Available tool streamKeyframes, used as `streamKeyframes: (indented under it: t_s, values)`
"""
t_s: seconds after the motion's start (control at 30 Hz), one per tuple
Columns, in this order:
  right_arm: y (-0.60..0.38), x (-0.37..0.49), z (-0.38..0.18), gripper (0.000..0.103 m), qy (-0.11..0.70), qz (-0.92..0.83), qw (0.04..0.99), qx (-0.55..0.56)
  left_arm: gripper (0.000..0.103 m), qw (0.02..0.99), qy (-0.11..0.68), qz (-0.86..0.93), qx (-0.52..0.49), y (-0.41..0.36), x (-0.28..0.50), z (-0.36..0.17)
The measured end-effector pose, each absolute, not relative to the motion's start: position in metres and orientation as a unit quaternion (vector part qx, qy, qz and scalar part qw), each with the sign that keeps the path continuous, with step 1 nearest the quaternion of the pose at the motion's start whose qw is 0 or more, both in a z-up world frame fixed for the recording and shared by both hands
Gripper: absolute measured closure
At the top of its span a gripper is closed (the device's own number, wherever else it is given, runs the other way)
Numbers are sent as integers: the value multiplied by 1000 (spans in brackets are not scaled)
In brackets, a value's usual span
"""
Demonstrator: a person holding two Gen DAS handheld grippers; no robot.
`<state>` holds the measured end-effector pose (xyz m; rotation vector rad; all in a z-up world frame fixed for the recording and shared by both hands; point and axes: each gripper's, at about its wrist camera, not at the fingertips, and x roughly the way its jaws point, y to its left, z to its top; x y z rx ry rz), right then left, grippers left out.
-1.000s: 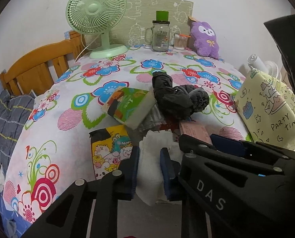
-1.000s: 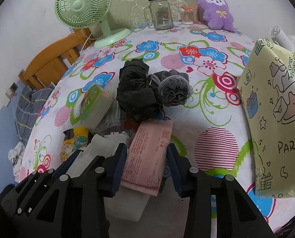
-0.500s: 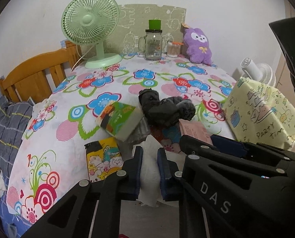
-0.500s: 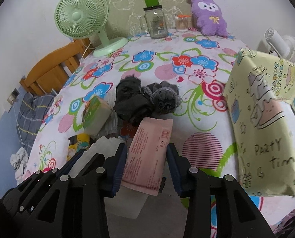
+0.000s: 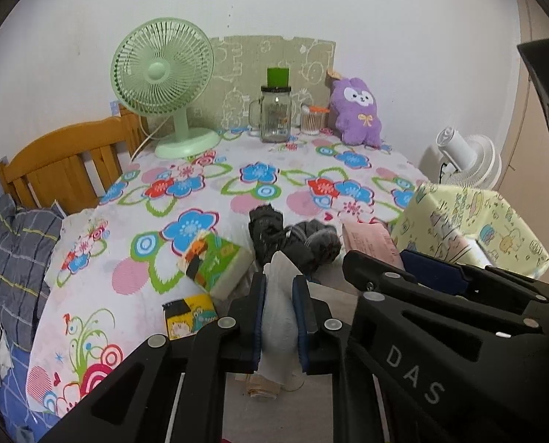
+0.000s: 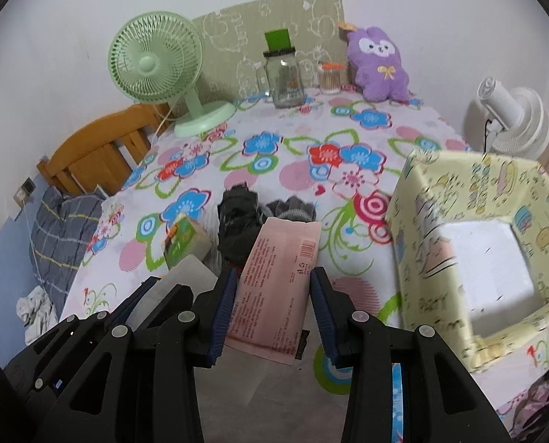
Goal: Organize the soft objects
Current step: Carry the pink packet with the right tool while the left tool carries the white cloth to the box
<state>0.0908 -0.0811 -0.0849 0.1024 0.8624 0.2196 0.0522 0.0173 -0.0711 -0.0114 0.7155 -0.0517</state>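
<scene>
Left wrist view: my left gripper is clamped on a white folded cloth, pads pressing both sides, cloth lifted clear of the worktop. Left on the flowered cover: green tissue pack, yellow cartoon pack at the near edge, black socks touching a grey scrunched piece. Pink pack pokes up past my other gripper's body. Yellow party box sits to the right. Fan, jar, purple plush stand at the far edge, well apart from the pile.

Right wrist view: my right gripper is closed on the pink pack, pads on its long edges, pack raised above the worktop. The party box is just to the right, top open, inside looks white and empty from here.

Progress, as I judge it: early. Two soft items are in hand, none in the box that I can see. Left to do: drop both in the box, then fetch socks, grey piece, tissue pack, yellow pack. Whether the plush counts I can't tell.
</scene>
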Motion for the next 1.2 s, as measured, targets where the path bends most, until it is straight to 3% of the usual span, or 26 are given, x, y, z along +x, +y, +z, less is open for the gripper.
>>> streamKeyframes:
  t_s: [1.2]
  values:
    - [-153,82,-5,58,325,68,943,38,91,957,284,-64,5,-53,60,-6]
